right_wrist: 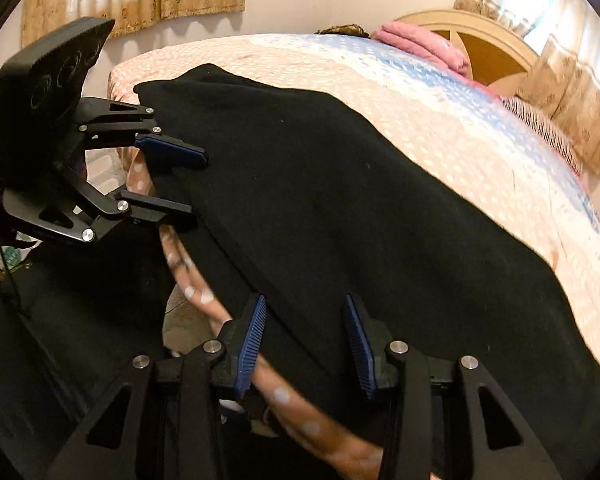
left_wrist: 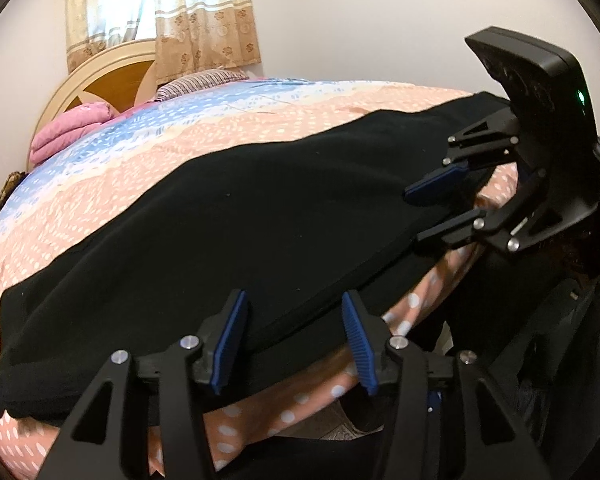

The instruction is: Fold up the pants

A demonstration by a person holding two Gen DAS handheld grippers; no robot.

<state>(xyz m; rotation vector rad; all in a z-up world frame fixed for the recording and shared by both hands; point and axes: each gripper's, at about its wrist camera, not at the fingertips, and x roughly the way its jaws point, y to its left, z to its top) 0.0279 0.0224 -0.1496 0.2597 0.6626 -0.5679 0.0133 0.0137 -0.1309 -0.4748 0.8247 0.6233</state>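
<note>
Black pants [left_wrist: 228, 240] lie flat and stretched along the near edge of the bed [left_wrist: 260, 128]; they also show in the right wrist view [right_wrist: 340, 208]. My left gripper [left_wrist: 296, 312] is open, its blue pads astride the pants' near edge; it shows from the side in the right wrist view [right_wrist: 198, 184]. My right gripper [right_wrist: 306, 312] is open over the pants' near edge further along; in the left wrist view [left_wrist: 414, 216] it sits at the pants' right end, jaws apart around the fabric edge.
The bed has a pink and blue dotted sheet [right_wrist: 440, 92]. A folded pink blanket [left_wrist: 68, 128] and a striped pillow [left_wrist: 196, 82] lie by the round headboard [left_wrist: 108, 76]. Curtains [left_wrist: 160, 12] hang behind. The sheet hangs off the bed edge [left_wrist: 404, 320] below the grippers.
</note>
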